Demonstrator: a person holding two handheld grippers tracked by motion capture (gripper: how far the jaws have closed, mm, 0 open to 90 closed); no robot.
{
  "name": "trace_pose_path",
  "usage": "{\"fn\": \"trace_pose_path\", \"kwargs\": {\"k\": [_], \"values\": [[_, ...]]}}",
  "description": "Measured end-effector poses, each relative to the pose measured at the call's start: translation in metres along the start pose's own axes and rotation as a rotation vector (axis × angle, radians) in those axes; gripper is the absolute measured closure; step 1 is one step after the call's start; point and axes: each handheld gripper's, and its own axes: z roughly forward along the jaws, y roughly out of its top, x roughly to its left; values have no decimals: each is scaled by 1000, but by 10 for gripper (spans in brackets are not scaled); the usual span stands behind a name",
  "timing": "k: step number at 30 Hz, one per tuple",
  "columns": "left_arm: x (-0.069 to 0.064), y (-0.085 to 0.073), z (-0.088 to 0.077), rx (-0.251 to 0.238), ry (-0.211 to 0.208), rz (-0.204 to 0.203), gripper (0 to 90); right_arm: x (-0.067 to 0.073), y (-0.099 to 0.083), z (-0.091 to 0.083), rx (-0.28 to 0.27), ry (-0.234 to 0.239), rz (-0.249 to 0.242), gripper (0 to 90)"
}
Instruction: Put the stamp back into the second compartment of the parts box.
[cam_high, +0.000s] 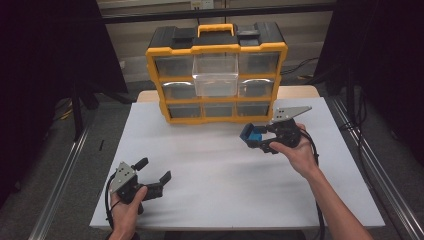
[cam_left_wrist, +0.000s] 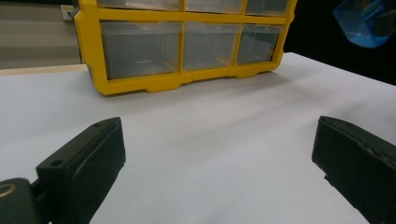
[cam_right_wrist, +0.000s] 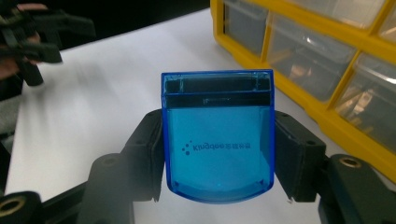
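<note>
The room is dim, with dark edges around a bright white table (cam_high: 210, 165). Both gripper views are soft, and the blue box (cam_right_wrist: 217, 135) glows translucent.

The high view looks forward and down from above the person's side, taking in the whole white desk (cam_high: 215, 170) and the yellow drawer cabinet (cam_high: 216, 75) at its far edge. The left gripper view sits low, just above the desk (cam_left_wrist: 210, 140), facing the cabinet's bottom row of drawers (cam_left_wrist: 187, 44) from some way off. The right gripper view rides higher and looks steeply down along its tool at a blue box (cam_right_wrist: 217, 135) close to the lens, with the cabinet (cam_right_wrist: 308, 46) near on its right. All three views share the desk and the cabinet front.
</note>
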Motion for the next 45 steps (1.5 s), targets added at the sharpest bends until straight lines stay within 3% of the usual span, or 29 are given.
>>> {"fn": "trace_pose_path", "kwargs": {"k": [11, 21, 37, 45], "values": [[0, 0, 1, 4, 4, 6, 29, 6, 22, -8, -68, 25, -35, 417], [0, 0, 1, 7, 2, 5, 29, 6, 38, -18, -78, 14, -56, 417], [1, 1, 0, 17, -2, 28, 31, 10, 79, -38, -93, 3, -115, 418], [0, 1, 0, 2, -5, 14, 31, 14, 100, -44, -86, -6, -142, 417]]}}
